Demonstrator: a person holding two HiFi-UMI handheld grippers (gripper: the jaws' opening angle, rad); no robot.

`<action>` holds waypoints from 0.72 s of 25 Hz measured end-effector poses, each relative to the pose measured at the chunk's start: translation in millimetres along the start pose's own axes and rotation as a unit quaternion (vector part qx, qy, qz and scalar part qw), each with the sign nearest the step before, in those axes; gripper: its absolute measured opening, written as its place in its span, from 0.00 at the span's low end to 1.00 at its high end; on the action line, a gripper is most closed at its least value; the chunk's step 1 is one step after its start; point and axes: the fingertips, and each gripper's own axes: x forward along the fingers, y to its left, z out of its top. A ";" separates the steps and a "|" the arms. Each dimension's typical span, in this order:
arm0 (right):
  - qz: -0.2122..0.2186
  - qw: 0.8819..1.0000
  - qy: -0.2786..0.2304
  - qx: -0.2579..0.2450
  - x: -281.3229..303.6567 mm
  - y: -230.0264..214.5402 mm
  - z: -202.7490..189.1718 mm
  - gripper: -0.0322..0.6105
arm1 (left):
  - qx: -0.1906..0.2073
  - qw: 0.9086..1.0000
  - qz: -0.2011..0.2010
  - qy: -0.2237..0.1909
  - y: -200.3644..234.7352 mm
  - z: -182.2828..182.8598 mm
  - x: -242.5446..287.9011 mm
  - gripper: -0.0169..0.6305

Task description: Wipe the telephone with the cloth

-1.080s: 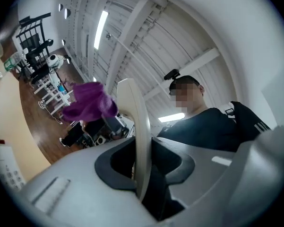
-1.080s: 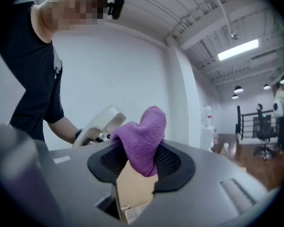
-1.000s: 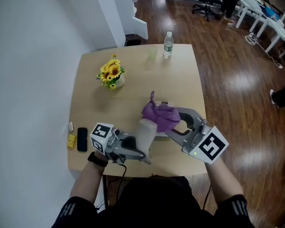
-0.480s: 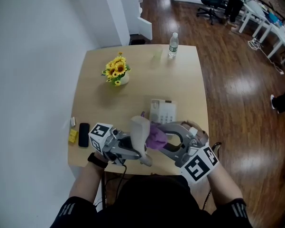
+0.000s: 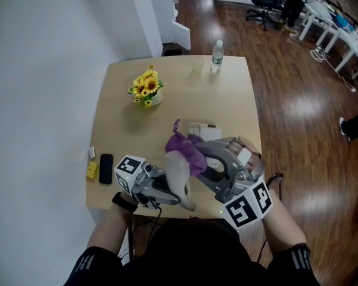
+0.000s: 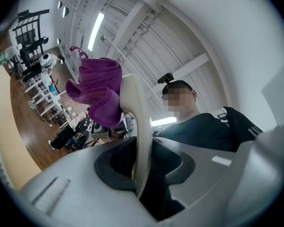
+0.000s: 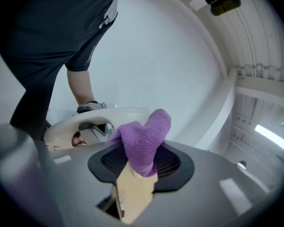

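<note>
Two parts make up the telephone: its pale base point(image 5: 204, 131) lies flat on the counter point(image 5: 113, 118) at mid-frame, and its cream handset point(image 5: 177, 170) is lifted off, standing roughly upright just below and left of the base, near the counter's bottom edge. The left gripper point(image 5: 176, 190) has its jaws pressed together on the handset's lower end; in the left gripper view the handset point(image 6: 137, 126) rises as a thin curved blade out of the closed left gripper point(image 6: 141, 174). The purple cloth point(image 5: 184, 146) sits bunched against the handset's top, pinched in the right gripper point(image 5: 198, 158), whose own view shows the cloth point(image 7: 144, 141) squeezed between the jaws of the right gripper point(image 7: 139, 167).

Bare counter lies above the base and toward the upper right corner, where a water bottle point(image 5: 217, 56) stands at the far edge. A pot of sunflowers point(image 5: 145, 89) stands upper left. A black phone point(image 5: 105, 168) and a yellow block point(image 5: 92, 170) lie by the left edge, just beside the left gripper.
</note>
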 end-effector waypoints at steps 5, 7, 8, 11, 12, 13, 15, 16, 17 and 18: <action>0.037 0.999 -0.008 0.007 -2.5 25.2 0.9 0.29 | 0.004 1.000 -0.008 -0.014 -7.7 5.2 -3.3 0.17; 0.045 0.999 -0.005 0.013 -4.8 33.9 -1.4 0.29 | 0.012 1.000 -0.003 -0.021 -9.6 11.6 -5.5 0.17; 0.046 0.999 -0.005 0.022 -7.1 36.1 -2.3 0.29 | 0.020 1.000 0.000 -0.024 -11.8 16.7 -6.5 0.17; 0.045 0.997 0.006 0.057 -14.1 39.7 -10.0 0.29 | 0.053 0.998 -0.001 -0.033 -23.8 38.3 -8.3 0.17; 0.049 0.997 0.013 0.063 -15.3 42.5 -14.5 0.29 | 0.064 0.997 -0.002 -0.034 -27.8 44.9 -8.1 0.17; 0.053 0.996 0.021 0.062 -15.6 46.1 -19.1 0.29 | 0.075 0.997 -0.001 -0.032 -30.7 49.9 -7.3 0.17; 0.060 0.997 0.037 0.041 -14.1 52.3 -25.2 0.29 | 0.090 0.996 0.003 -0.026 -34.2 56.0 -4.9 0.17; 0.060 0.997 0.043 0.024 -12.6 54.1 -25.7 0.29 | 0.093 0.995 0.005 -0.026 -35.4 57.6 -3.7 0.17; 0.061 0.997 0.045 0.007 -11.0 55.2 -23.9 0.29 | 0.095 0.995 0.005 -0.026 -36.5 58.5 -2.4 0.17; 0.063 0.997 0.044 -0.008 -9.2 56.5 -20.0 0.29 | 0.096 0.995 0.005 -0.027 -37.5 58.9 -0.7 0.17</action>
